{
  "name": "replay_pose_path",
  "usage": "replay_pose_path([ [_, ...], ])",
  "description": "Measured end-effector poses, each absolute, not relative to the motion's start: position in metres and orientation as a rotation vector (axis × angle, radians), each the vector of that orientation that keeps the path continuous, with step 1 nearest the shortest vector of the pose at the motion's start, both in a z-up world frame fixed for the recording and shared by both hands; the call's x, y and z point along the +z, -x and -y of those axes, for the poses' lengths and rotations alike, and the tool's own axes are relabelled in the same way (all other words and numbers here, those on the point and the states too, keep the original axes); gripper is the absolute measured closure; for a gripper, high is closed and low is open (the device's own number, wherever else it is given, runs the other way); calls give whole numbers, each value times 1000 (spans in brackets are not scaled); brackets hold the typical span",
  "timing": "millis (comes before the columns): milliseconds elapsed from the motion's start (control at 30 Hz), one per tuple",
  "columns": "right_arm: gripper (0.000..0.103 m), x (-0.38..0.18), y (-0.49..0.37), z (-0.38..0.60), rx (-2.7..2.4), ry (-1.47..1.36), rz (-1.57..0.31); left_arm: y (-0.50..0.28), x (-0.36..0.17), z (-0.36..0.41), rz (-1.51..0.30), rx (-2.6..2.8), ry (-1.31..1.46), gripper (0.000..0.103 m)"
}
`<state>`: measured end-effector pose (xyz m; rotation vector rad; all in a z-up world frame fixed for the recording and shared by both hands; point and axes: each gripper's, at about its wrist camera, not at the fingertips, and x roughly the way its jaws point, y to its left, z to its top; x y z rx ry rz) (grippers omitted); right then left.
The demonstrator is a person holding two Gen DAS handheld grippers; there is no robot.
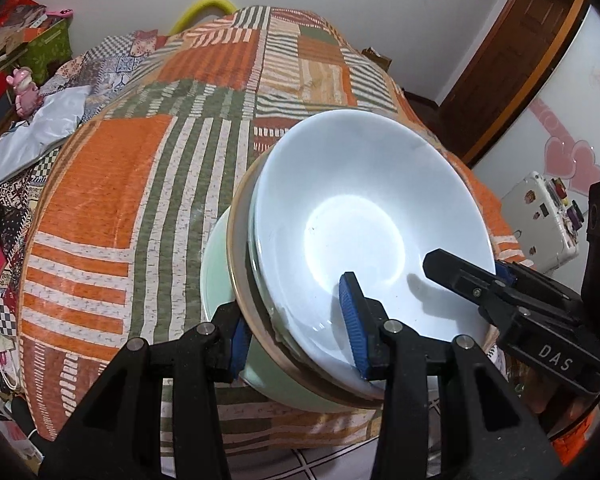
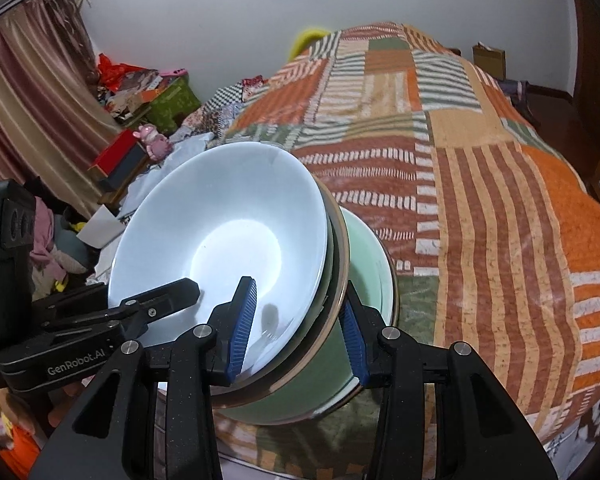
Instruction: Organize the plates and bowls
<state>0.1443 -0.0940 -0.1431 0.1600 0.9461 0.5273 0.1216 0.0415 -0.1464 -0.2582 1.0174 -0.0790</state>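
A stack of nested bowls (image 1: 364, 216) sits near the front edge of a surface covered by a patchwork tablecloth (image 1: 140, 184) in orange, green and cream stripes. The top bowl is white (image 2: 220, 240); under it shows a brown-rimmed bowl (image 2: 342, 264), and lowest is a pale green bowl (image 2: 374, 280), the widest of them.

The left gripper (image 1: 296, 328) has its blue-padded fingers (image 1: 352, 320) clamped on the near rim of the stack, one finger inside the white bowl, the other outside against the green bowl. The right gripper (image 2: 298, 328) holds the stack the same way at the opposite rim, one pad inside the white bowl and one on the green outer wall. Each gripper's black body shows in the other's view.

Beyond the surface, to the left, lie a pink figurine (image 2: 154, 142), a green box (image 2: 172, 104) and heaped papers; brownish curtains (image 2: 32, 92) hang behind them. A wooden door (image 1: 512, 52) stands at the right.
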Motion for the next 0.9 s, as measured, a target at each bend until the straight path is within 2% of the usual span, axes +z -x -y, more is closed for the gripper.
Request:
replay_pose_path([
  [567,63,-154,-150,93,545,-188,-950,-134,-171,-57,-1079,-99,352,61],
  [900,63,-112,-127,120,487,-161,-823,-104,-115,-63,-903,-59,275,61],
])
